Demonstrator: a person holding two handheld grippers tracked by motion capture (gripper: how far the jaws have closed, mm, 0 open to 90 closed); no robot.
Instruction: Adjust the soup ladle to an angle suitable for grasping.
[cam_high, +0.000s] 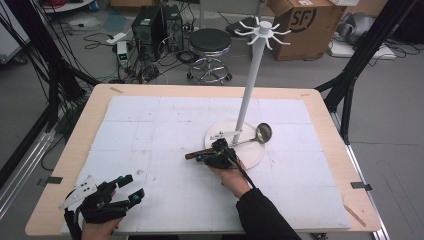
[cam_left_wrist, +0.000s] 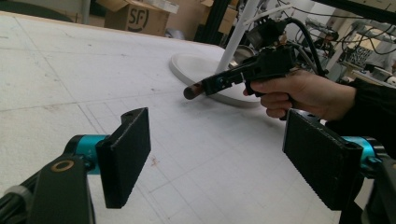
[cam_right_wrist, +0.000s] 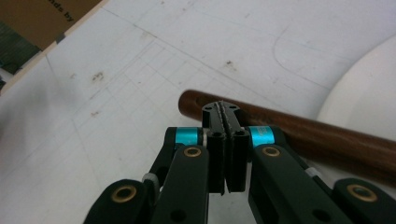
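White foam board (cam_high: 165, 125) covered the table, and at its near left corner the left gripper (cam_high: 131, 189) rested low with its jaws spread wide, nothing between them. Ahead of it and to its right, the right gripper (cam_high: 202, 156) had its jaws pressed flat together, and they sat just in front of the ladle's brown wooden handle (cam_right_wrist: 299, 133), not around it. Beyond that gripper the ladle's steel bowl (cam_high: 263, 132) lay on the round white base (cam_high: 252, 157) of a hook stand (cam_high: 255, 75). I judged that a grasp tried from there would fail: the closed tips would only nudge the handle, rolling the ladle off the base.
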